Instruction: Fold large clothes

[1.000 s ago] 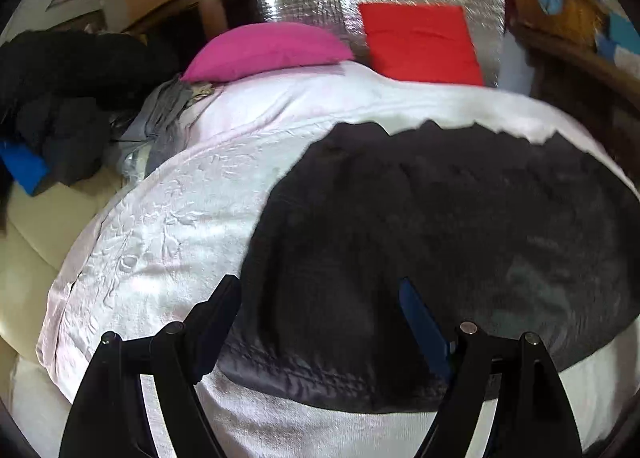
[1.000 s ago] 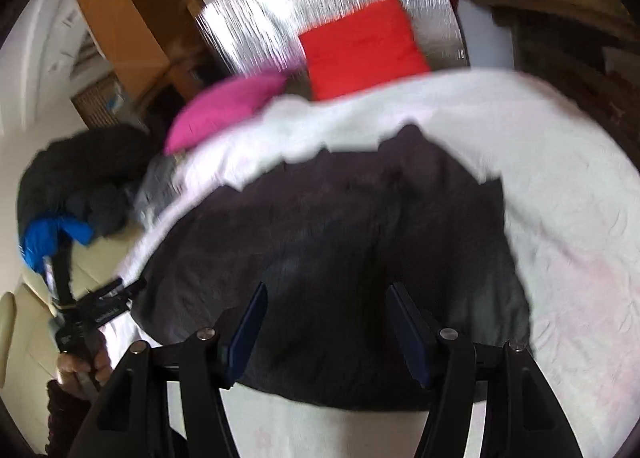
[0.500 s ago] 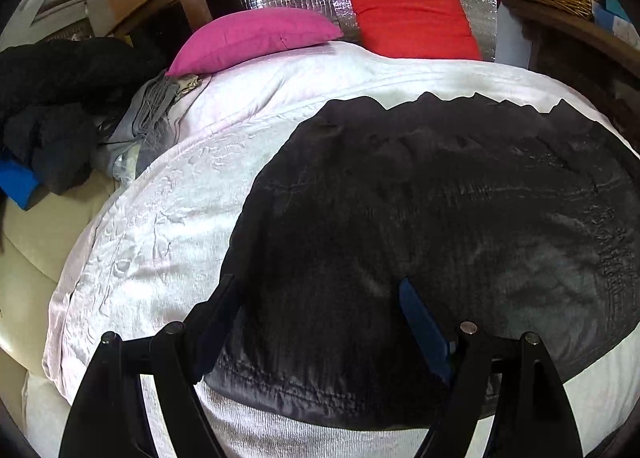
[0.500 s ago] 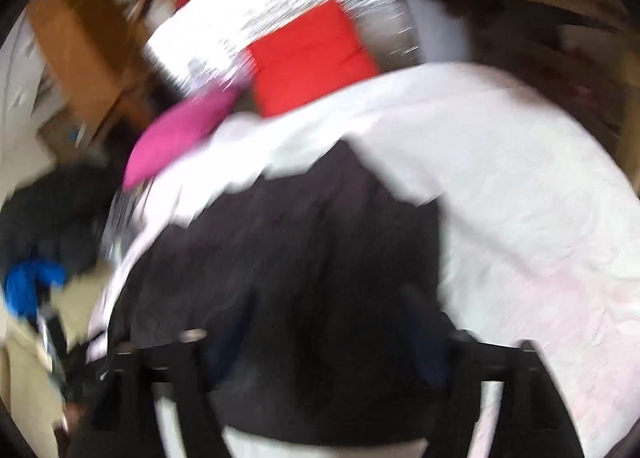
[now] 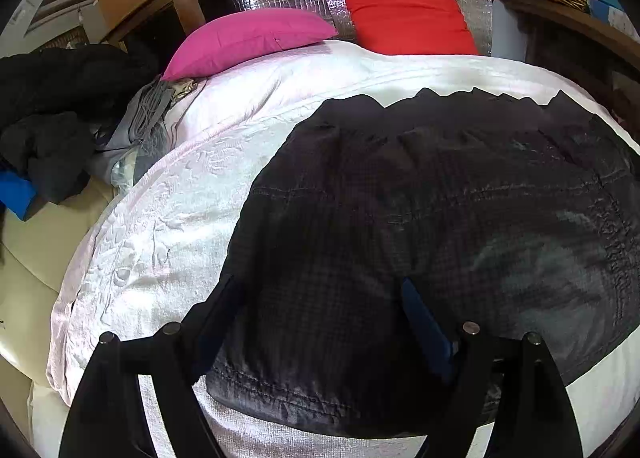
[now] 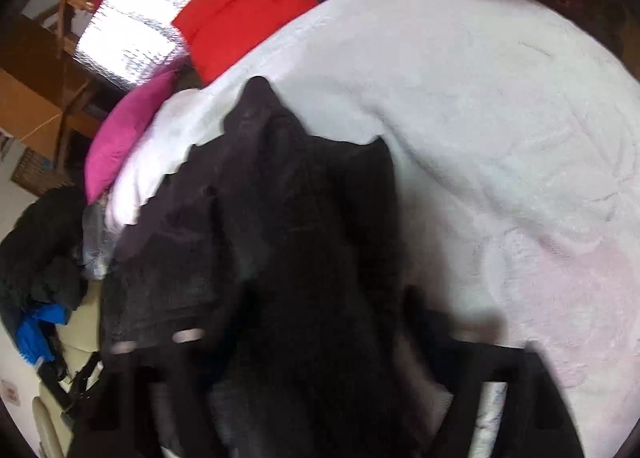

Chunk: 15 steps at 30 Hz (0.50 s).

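A bed with a pale pink-white embossed coverlet (image 5: 168,226) carries a black quilted garment (image 5: 420,218) spread flat toward four o'clock, a magenta pillow (image 5: 248,38) at eleven o'clock, a red cushion (image 5: 408,14) at twelve and grey crumpled clothes (image 5: 150,118) at ten.

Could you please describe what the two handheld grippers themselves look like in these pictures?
The left gripper is black, with two flat angular fingers that taper forward, dark blue pads on their inner faces, and round silver bolt heads on the linkage bars behind. The right gripper appears the same black build, with pale bolt heads, but motion blur hides its details. No cables, markings or sleeves show.
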Motion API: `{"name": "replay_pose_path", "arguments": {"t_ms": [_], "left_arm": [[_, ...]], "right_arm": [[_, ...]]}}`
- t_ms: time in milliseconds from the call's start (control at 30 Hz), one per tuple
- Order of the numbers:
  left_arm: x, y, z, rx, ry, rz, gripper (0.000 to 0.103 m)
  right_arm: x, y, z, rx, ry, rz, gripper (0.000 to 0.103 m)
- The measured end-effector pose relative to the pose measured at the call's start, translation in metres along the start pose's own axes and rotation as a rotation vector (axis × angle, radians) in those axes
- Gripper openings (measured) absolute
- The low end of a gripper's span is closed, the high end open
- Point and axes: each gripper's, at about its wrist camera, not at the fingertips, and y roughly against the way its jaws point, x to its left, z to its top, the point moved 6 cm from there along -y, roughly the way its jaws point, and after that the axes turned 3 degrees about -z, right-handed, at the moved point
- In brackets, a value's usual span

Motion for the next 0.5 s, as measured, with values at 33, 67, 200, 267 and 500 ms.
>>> {"name": "replay_pose_path", "arguments": {"t_ms": [33, 67, 200, 267, 500], "left_arm": [[0.001, 0.0, 0.0, 0.001, 0.006, -0.003, 0.084], [0.002, 0.0, 0.001, 0.003, 0.012, -0.005, 0.084], [0.019, 0.005, 0.004, -0.006, 0.097, 0.001, 0.084], [0.034, 0.011, 0.006, -0.033, 0.157, 0.014, 0.084], [0.054, -0.018, -0.014, 0.1, 0.235, 0.032, 0.086]], "right_arm": [[0.003, -0.001, -0.001, -0.014, 0.031, -0.032, 0.061], [0.006, -0.003, -0.002, -0.023, 0.053, -0.054, 0.061], [0.008, -0.001, 0.0, -0.039, 0.025, -0.068, 0.061], [0.015, 0.006, -0.003, -0.07, 0.065, -0.104, 0.061], [0.023, 0.041, -0.004, -0.17, 0.085, -0.198, 0.07]]}}
